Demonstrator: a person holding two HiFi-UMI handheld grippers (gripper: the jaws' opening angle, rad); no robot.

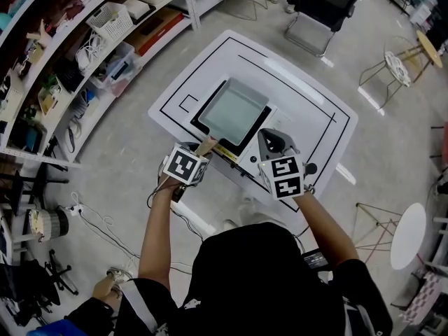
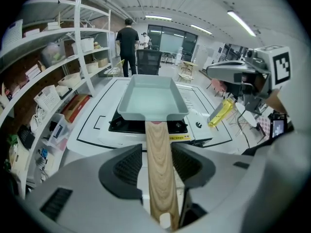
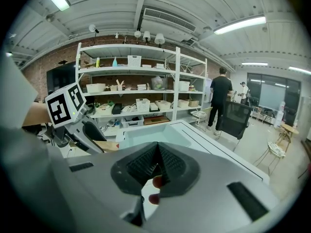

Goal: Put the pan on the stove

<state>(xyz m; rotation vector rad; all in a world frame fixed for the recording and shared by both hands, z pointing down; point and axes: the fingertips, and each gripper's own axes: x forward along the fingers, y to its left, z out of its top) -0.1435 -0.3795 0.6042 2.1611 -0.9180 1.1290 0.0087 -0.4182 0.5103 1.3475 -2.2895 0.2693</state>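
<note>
A pale grey-green rectangular pan [image 1: 234, 110] sits on the black stove [image 1: 241, 144] on the white table [image 1: 308, 110]. Its wooden handle [image 2: 159, 169] points toward me and runs between the jaws of my left gripper [image 2: 158, 161]. The jaws stand open, with narrow gaps on both sides of the handle. In the head view the left gripper [image 1: 201, 150] is at the stove's near edge. My right gripper [image 3: 156, 166] is shut with nothing in it and hovers just right of the stove [image 1: 271, 142], above the table's near side.
A yellow object [image 2: 221, 112] lies on the table right of the stove. Shelves with baskets and boxes [image 1: 91, 40] run along the left. A black office chair [image 1: 318, 9] stands beyond the table, wire stools [image 1: 399, 65] to the right. A person [image 2: 127, 45] stands far back.
</note>
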